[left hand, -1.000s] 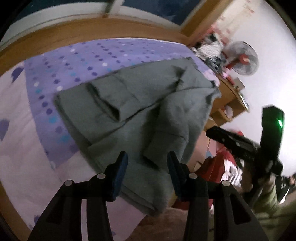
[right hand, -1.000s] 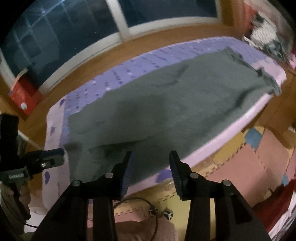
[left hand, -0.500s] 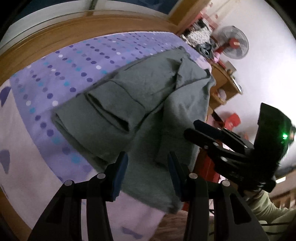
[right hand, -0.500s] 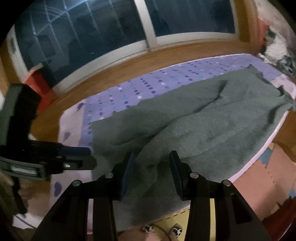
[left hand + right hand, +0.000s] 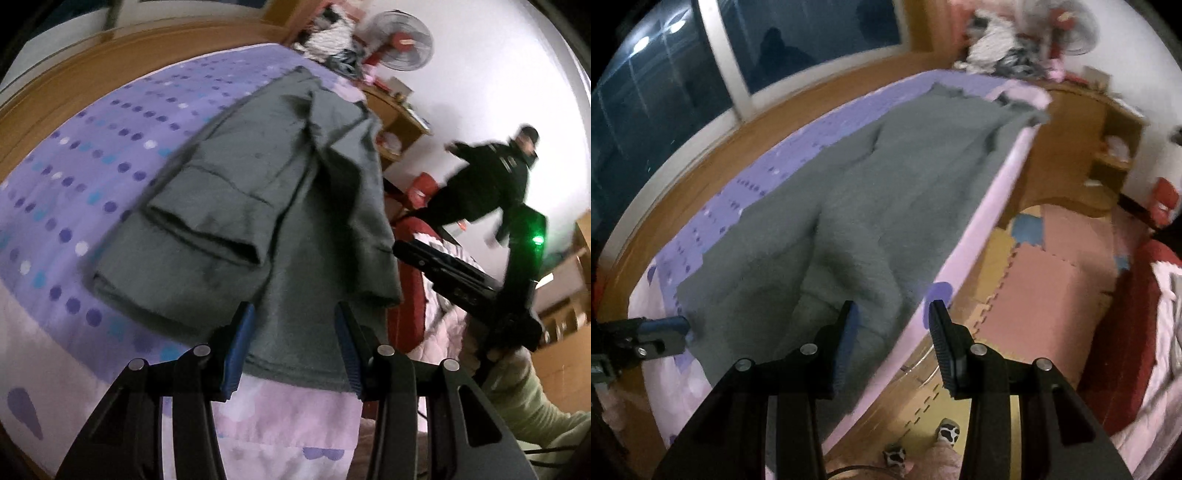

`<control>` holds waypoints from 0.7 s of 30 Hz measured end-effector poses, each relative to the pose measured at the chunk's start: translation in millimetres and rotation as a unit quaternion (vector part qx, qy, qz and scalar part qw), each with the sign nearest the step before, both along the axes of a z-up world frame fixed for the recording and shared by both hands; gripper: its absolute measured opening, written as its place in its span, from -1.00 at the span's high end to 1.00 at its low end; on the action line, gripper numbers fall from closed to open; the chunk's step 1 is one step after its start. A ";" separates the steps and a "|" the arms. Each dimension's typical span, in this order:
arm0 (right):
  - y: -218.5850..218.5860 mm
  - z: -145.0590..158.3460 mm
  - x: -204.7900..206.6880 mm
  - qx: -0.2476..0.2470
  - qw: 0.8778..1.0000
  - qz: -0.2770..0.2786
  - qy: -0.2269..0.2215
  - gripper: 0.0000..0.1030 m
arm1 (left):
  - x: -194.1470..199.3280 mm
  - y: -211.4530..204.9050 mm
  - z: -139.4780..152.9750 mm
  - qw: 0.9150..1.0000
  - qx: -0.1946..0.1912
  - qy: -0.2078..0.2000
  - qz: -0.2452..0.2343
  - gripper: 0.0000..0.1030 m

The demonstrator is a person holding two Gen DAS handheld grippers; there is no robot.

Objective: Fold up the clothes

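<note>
While both hands have swung in toward the near edge of the bed [image 5: 44,206], the grey garment [image 5: 266,192] has stayed spread on the purple dotted cover, one sleeve folded across its body and its near hem reaching the pale border of the bedding. A second ago the left tool [image 5: 291,343] looked at the garment from further off; now the hem lies right behind the gap between its blue pads, though whether it is above the cloth or touching it cannot be told. Its jaws stand partly apart with nothing gripped between them. The right tool [image 5: 894,339] has likewise shifted along the bed's side, and now hovers over the corner of the garment [image 5: 871,206] where it nears the mattress edge, its jaws also partly apart and empty. The right tool also shows in the left view [image 5: 461,273], at the right. Nothing has been lifted or folded further, so the change looks like positioning: both tools seem lined up on the near hem, probably to pinch it for the next fold.
</note>
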State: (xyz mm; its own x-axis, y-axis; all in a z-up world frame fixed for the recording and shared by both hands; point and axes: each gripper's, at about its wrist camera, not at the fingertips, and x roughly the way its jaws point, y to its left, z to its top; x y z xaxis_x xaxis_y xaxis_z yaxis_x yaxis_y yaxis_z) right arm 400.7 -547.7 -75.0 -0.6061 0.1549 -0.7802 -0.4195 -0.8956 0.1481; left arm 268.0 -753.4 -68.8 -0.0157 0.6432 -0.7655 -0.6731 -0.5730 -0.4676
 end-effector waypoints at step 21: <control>-85.2 -23.6 -41.4 0.208 0.960 0.171 -0.082 0.08 | -0.2 -27.0 -26.9 0.998 0.009 -0.021 0.058 0.13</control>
State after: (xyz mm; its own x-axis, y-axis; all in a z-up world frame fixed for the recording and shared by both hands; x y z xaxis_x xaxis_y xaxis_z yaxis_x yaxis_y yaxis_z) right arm 359.2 -632.9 -98.6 -0.5511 0.2876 -0.7833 -0.0780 -0.9524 -0.2948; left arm 267.8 -780.4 -95.7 -0.0590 0.6520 -0.7559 -0.5823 -0.6375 -0.5045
